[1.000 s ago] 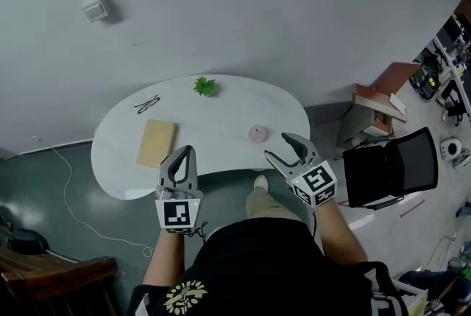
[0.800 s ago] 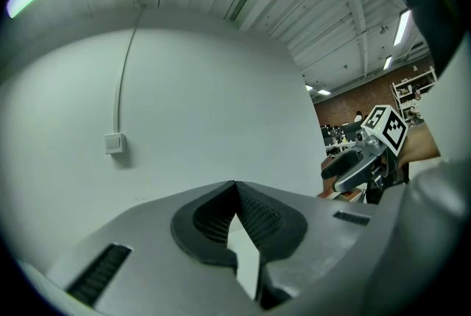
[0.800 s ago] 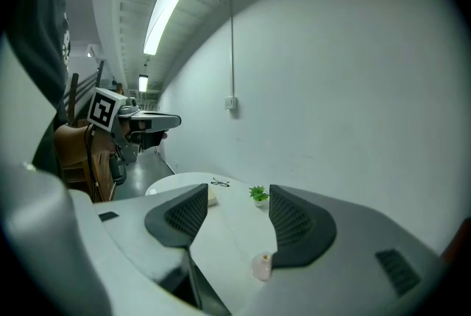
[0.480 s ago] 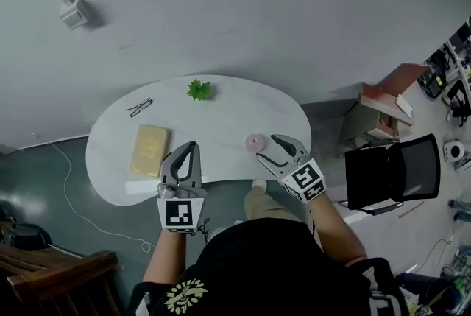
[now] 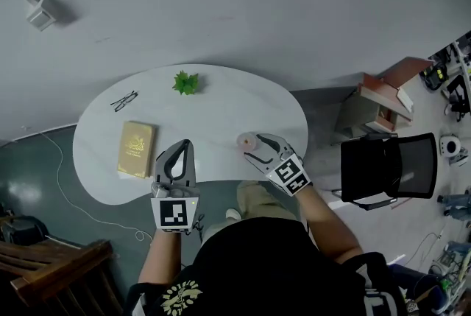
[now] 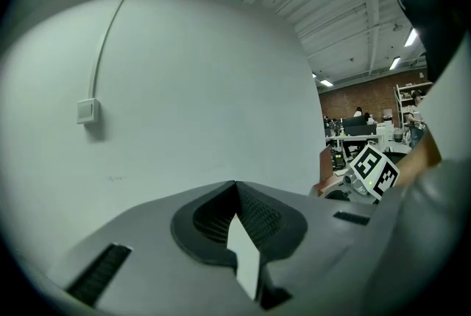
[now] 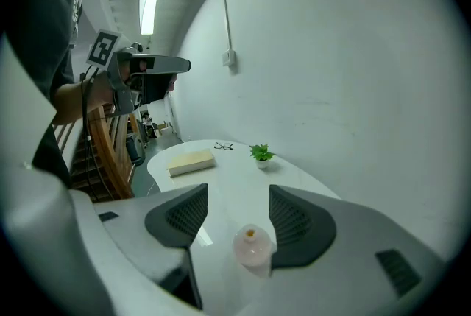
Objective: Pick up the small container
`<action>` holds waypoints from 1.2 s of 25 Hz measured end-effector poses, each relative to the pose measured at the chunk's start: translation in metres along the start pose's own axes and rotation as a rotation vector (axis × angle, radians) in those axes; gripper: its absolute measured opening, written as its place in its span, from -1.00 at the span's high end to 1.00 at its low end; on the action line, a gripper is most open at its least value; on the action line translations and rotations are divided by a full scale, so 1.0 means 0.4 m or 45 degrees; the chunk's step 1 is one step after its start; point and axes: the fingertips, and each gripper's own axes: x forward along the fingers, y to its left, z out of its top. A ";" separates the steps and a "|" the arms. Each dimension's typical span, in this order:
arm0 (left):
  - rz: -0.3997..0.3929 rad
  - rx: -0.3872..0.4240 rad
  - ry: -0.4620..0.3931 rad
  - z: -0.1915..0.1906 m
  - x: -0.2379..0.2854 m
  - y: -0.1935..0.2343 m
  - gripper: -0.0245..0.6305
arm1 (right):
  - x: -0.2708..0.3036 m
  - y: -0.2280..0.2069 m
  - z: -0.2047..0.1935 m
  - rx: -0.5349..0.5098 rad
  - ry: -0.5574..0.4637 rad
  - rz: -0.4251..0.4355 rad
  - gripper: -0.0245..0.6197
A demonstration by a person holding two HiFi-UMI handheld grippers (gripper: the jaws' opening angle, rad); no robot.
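The small container [image 5: 246, 141] is a pale pink, round-bodied bottle with a narrow neck, standing near the front right edge of the white table [image 5: 213, 112]. My right gripper [image 5: 256, 148] is open, its jaws reaching either side of it. In the right gripper view the container [image 7: 252, 245] stands upright between the two dark pads [image 7: 297, 225], closer to the right one; I cannot tell if it touches. My left gripper [image 5: 185, 148] is shut and empty, held over the table's front edge. In the left gripper view its jaws [image 6: 235, 185] meet and point at a bare wall.
A tan book [image 5: 136, 149], a pair of glasses [image 5: 124, 100] and a small potted plant [image 5: 185, 82] lie on the table's left and back. A black chair [image 5: 388, 169] and a low stack of books [image 5: 383, 97] stand on the floor to the right.
My right gripper has moved left and forward, so the container now stands between its open jaws. The left gripper has kept its place and stayed shut.
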 end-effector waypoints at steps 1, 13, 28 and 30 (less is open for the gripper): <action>-0.003 -0.003 0.013 -0.009 0.011 -0.003 0.91 | 0.011 -0.005 -0.016 0.001 0.018 0.010 0.09; -0.017 -0.056 0.126 -0.121 0.097 -0.001 0.91 | 0.154 -0.028 -0.142 -0.089 0.175 0.050 0.25; 0.023 -0.039 0.151 -0.150 0.104 0.032 0.91 | 0.186 -0.033 -0.162 -0.135 0.105 -0.047 0.72; 0.033 -0.043 0.153 -0.147 0.089 0.035 0.91 | 0.178 -0.022 -0.141 -0.119 0.067 -0.057 0.84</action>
